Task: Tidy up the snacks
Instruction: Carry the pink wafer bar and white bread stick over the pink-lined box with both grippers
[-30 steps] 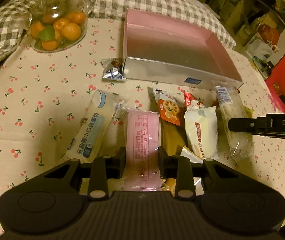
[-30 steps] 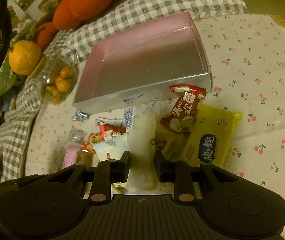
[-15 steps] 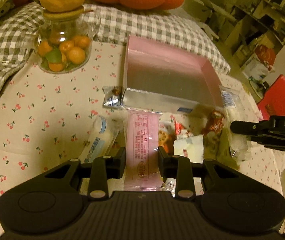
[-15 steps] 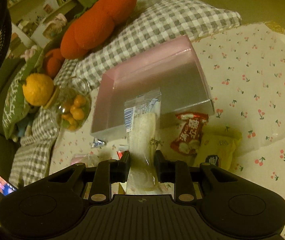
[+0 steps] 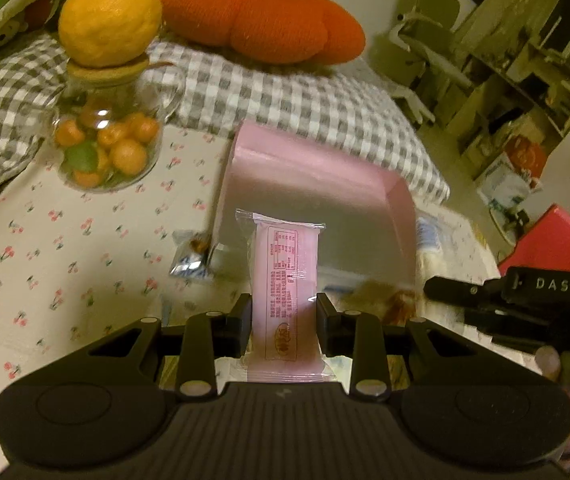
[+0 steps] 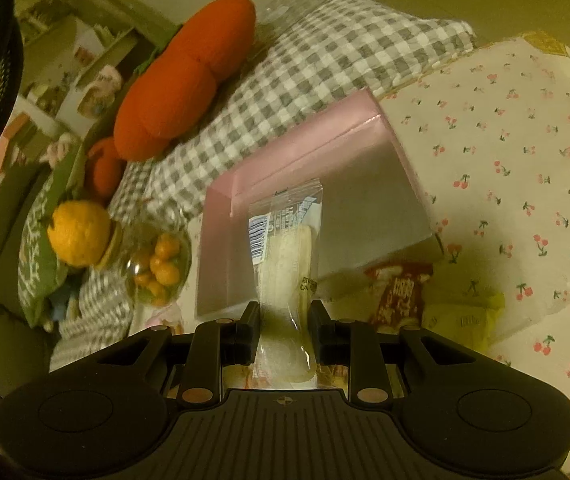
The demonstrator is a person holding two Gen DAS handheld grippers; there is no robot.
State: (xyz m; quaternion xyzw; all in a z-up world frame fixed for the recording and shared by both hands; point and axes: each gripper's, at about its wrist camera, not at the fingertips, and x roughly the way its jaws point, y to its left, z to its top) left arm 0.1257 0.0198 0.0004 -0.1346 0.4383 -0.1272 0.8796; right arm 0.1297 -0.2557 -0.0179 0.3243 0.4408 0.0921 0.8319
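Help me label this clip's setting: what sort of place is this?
Probably a lived-in home room, not a lab: a table under a cherry-print cloth, plush persimmon cushion on gingham bedding, a glass jar of small oranges, cluttered shelves behind.

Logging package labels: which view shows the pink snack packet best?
The left wrist view: the pink snack packet stands between the left gripper fingers, label facing the camera. The right wrist view doesn't clearly show it.
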